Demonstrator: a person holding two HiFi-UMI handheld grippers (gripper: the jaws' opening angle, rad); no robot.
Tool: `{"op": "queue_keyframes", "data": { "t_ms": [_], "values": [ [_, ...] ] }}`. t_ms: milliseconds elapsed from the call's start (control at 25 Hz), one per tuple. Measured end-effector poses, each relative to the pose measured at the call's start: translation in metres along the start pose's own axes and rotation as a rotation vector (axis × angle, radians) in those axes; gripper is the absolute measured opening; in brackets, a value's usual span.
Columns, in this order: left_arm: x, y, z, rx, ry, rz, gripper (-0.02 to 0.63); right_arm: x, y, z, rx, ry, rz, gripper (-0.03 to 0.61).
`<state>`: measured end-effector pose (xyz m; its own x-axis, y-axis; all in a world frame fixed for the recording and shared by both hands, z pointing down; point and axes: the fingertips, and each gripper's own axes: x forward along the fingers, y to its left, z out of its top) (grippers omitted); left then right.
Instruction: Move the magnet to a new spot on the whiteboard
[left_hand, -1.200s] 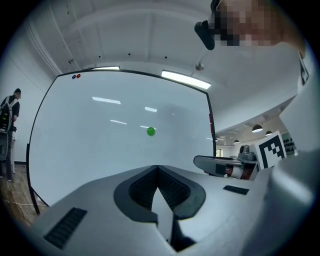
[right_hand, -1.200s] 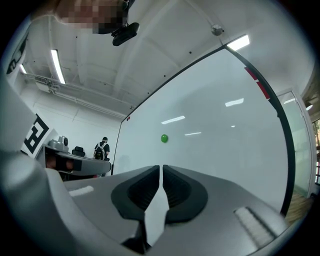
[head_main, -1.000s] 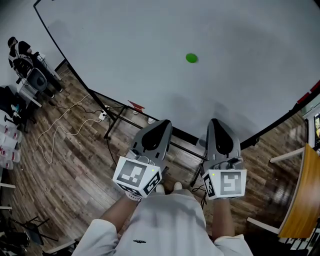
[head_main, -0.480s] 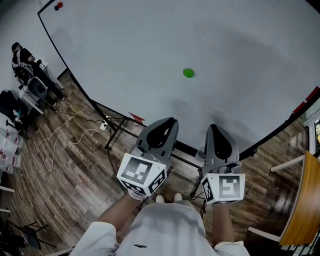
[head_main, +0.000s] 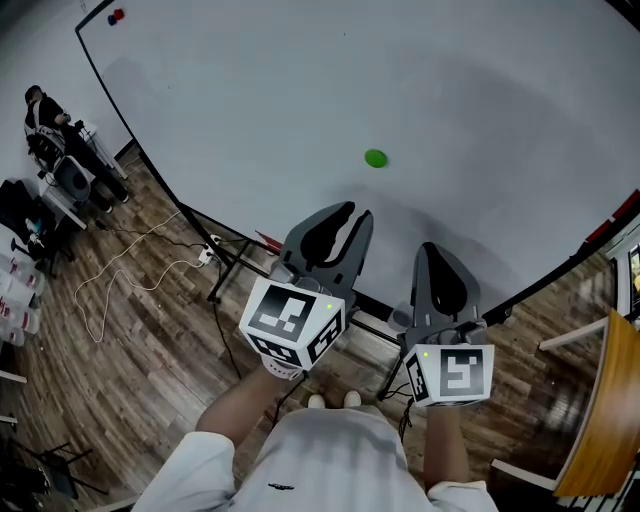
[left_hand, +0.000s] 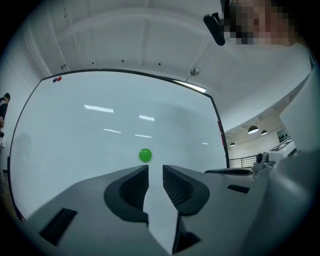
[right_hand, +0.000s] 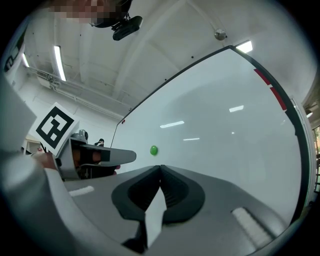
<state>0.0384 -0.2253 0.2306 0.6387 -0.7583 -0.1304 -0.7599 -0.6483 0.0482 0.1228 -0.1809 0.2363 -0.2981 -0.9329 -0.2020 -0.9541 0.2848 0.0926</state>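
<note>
A round green magnet (head_main: 375, 158) sticks to the whiteboard (head_main: 250, 90), apart from both grippers; it also shows as the green magnet (left_hand: 145, 155) just above the left jaws and the green magnet (right_hand: 153, 150) in the right gripper view. My left gripper (head_main: 349, 215) points at the board below the magnet; its jaws have just been opening and stand parted with nothing between them. My right gripper (head_main: 442, 258) is lower and to the right, shut and empty.
Two small magnets, red and blue (head_main: 117, 16), sit at the board's top left corner. The board's stand and a white cable (head_main: 130, 262) lie on the wooden floor. A person (head_main: 45, 115) sits far left; a wooden table edge (head_main: 605, 400) is at right.
The left gripper has risen toward the board and its jaws went from shut to parted. The head view tilted, so the magnet sits lower in the picture. The right gripper has kept still.
</note>
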Motion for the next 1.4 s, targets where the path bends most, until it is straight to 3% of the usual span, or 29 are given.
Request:
{"op": "queue_keyframes", "data": {
  "t_ms": [400,920,1400],
  "values": [
    [0.018,0.007,0.012,0.012,-0.012,-0.005,0.115,0.001,-0.002,0.003,0.001,-0.01,-0.01,0.011],
    [0.039,0.014,0.016,0.087,0.004,0.006,0.138,0.001,-0.006,0.002,-0.005,-0.012,-0.039,0.011],
    [0.047,0.022,0.02,0.093,0.008,0.106,0.135,-0.002,-0.009,-0.004,0.02,-0.004,-0.048,0.011]
  ]
}}
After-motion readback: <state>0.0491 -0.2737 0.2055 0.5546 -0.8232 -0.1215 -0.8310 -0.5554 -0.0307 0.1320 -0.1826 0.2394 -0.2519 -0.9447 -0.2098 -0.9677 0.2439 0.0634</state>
